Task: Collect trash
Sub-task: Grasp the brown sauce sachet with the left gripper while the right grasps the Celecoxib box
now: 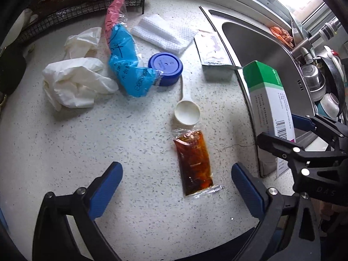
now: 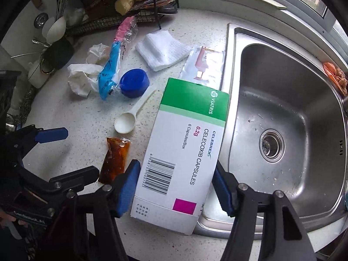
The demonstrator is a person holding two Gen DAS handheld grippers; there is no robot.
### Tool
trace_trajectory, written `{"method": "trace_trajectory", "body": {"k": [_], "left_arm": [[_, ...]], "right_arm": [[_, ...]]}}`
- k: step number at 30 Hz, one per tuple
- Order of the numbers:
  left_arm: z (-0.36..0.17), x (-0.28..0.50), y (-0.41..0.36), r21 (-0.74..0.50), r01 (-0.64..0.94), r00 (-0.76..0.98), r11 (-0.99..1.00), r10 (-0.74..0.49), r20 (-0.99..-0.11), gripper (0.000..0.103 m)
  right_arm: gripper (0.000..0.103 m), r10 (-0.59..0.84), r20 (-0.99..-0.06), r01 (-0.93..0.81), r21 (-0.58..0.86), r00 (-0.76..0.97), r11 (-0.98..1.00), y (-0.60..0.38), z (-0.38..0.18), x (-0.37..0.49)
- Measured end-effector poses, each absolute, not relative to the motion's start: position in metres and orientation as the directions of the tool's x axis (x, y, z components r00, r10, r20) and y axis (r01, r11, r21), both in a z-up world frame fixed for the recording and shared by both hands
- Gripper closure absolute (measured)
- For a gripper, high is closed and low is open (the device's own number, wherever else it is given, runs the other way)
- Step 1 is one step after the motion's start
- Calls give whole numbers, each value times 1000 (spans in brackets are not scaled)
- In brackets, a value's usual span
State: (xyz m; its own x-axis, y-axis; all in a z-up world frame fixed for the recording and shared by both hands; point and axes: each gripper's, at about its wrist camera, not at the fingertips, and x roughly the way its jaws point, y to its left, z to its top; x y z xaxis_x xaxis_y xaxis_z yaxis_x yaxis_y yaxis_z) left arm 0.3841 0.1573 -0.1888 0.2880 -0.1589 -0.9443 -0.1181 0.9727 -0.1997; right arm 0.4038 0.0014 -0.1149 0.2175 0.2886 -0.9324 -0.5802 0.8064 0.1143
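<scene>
My right gripper [image 2: 176, 187] is shut on a green and white medicine box [image 2: 184, 148] and holds it above the counter by the sink's edge; the box also shows in the left wrist view [image 1: 267, 100]. My left gripper [image 1: 176, 180] is open and empty, its fingers either side of a brown sauce packet [image 1: 194, 163] lying on the counter. The packet also shows in the right wrist view [image 2: 115, 161]. Further back lie a white plastic scoop [image 1: 187, 113], a blue lid [image 1: 166, 68], a blue and pink wrapper [image 1: 124, 61], crumpled white tissues [image 1: 74, 80], a folded white cloth [image 1: 163, 33] and a foil sachet [image 1: 212, 50].
A steel sink [image 2: 289, 117] takes up the right side, with dishes [image 1: 326, 95] beside it. A black wire rack [image 2: 121, 13] with ginger stands at the back. A dark utensil holder [image 2: 56, 52] stands at the back left.
</scene>
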Motion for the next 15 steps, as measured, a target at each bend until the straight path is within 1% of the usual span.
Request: {"method": "trace_trajectory", "body": {"k": [4, 6, 10, 13, 15], "left_arm": [[-199, 393, 144, -178, -105, 263, 978, -146, -954, 10], [-204, 396, 141, -171, -110, 250, 979, -140, -958, 14], [-207, 405, 129, -88, -95, 237, 992, -63, -969, 18], [-207, 409, 124, -54, -100, 231, 994, -30, -973, 22], [-207, 410, 122, -15, -107, 222, 994, 9, -975, 31]], "right_arm": [[41, 278, -933, -550, 112, 230, 828, -16, -112, 399], [41, 271, -933, -538, 107, 237, 836, -22, -113, 397], [41, 265, -936, -520, 111, 231, 847, -33, -123, 396], [41, 268, -936, -512, 119, 227, 850, -46, -126, 398], [41, 270, -935, -509, 120, 230, 852, -50, -126, 398]]}}
